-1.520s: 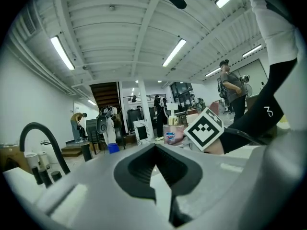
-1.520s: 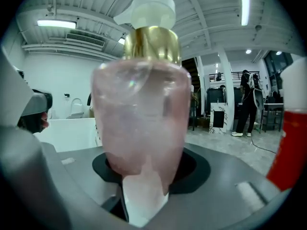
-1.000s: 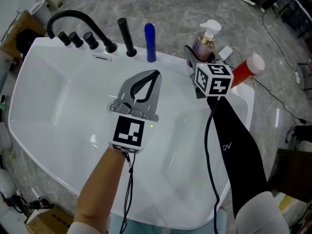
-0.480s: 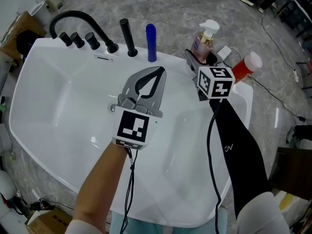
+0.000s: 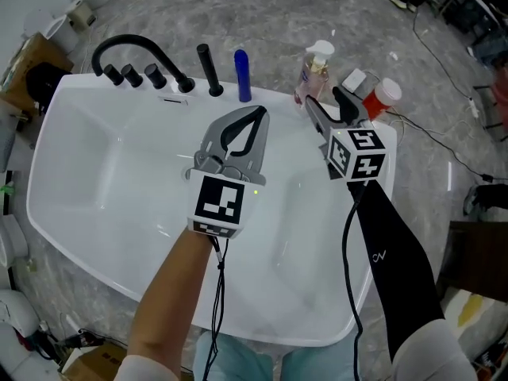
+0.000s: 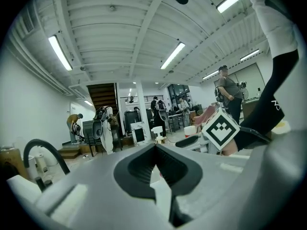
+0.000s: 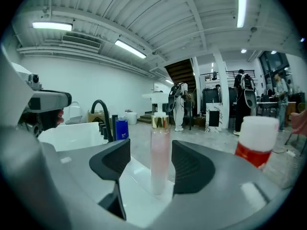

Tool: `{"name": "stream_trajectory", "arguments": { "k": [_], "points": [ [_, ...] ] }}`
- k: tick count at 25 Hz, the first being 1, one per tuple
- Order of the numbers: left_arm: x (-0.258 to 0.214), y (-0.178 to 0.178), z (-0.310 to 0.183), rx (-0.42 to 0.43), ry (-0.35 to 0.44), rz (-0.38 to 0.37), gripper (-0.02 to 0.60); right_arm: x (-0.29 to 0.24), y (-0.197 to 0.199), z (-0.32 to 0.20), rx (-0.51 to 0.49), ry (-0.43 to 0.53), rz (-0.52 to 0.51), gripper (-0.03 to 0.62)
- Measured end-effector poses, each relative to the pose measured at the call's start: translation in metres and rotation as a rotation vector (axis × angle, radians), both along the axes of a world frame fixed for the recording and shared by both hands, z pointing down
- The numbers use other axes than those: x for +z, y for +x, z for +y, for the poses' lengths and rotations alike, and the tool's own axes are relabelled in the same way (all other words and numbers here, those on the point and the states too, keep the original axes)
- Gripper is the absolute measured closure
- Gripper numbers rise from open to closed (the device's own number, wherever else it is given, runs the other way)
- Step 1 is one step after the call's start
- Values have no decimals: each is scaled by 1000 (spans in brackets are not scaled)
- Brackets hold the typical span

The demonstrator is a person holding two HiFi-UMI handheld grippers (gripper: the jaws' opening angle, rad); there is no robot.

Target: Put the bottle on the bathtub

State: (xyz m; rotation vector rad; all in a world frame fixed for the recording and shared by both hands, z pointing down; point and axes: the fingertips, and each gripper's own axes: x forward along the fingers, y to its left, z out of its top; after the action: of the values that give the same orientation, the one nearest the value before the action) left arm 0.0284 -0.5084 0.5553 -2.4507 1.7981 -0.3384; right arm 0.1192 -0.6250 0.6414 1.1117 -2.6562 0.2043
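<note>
Pump bottle (image 5: 315, 74) stands upright on the bathtub (image 5: 274, 100) rim, upper right of the head view, placement looks done. Right hand-held gripper (image 5: 328, 108): jaws apart, just been opening, bottle between them untouched; best drawn straight back, no sideways sweep, red-capped bottle (image 5: 384, 95) near. Left hand-held gripper (image 5: 252, 121): jaws together, empty, over the bathtub's middle

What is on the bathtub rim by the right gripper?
A pink pump bottle stands upright there, between the right gripper's just-opened jaws, untouched. One jaw hides the red bottle's base.
</note>
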Motion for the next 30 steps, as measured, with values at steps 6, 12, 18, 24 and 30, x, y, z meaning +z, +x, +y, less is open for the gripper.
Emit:
{"name": "stream_trajectory", "arguments": {
  "k": [6,12,18,24,30],
  "points": [
    [-44,-10,25,27,11,-4,578,-66,8,52,26,31,-30,290],
    [-92,-27,56,114,6,5,578,-142,-10,116,50,107,-23,290],
    [-147,-50,93,221,-6,39,580,-213,-39,186,79,138,-13,290],
    [-202,-68,134,247,-13,102,578,-273,-49,236,133,102,-76,290],
    [-238,-50,185,250,-37,135,578,-321,-45,290,160,102,-145,290]
  ]
}}
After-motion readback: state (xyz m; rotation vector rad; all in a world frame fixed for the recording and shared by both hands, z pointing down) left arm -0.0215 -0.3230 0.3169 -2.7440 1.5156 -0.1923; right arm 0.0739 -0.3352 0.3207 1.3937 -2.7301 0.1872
